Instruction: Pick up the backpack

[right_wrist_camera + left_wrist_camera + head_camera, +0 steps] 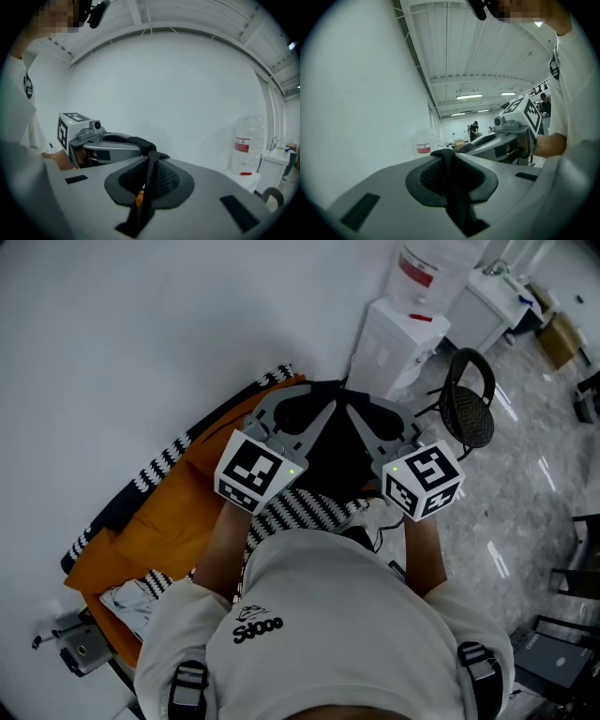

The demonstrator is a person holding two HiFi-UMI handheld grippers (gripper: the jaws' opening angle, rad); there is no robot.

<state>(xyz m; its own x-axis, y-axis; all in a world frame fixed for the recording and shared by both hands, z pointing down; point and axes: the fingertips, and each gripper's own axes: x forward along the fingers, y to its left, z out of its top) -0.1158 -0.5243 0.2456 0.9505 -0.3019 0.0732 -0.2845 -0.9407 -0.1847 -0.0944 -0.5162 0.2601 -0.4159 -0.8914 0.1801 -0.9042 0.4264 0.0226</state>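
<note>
Between the jaws of the left hand-held gripper point(449, 161) sits a fold of black strap point(457, 197), the pads closed down onto it with only the webbing's thickness keeping them apart. The right hand-held gripper point(151, 161) is likewise clamped almost fully together on a thinner black strap point(145, 197), with a speck of orange showing beneath. From the head view both tools point away from the person toward the white wall point(141, 334), and the black backpack point(328, 451) lies bunched between their tips. Whether it hangs free or rests on something cannot be told. An orange cloth point(178, 512) with striped edging spreads out below and to the left, touching the pack. A water dispenser point(394, 343) and a mesh chair point(469, 409) stand near on the right. The likeliest trouble is the narrow webbing sliding through the right pads once the full weight comes on. Uneven lifting could tip the pack, and the orange cloth may drag along.
</note>
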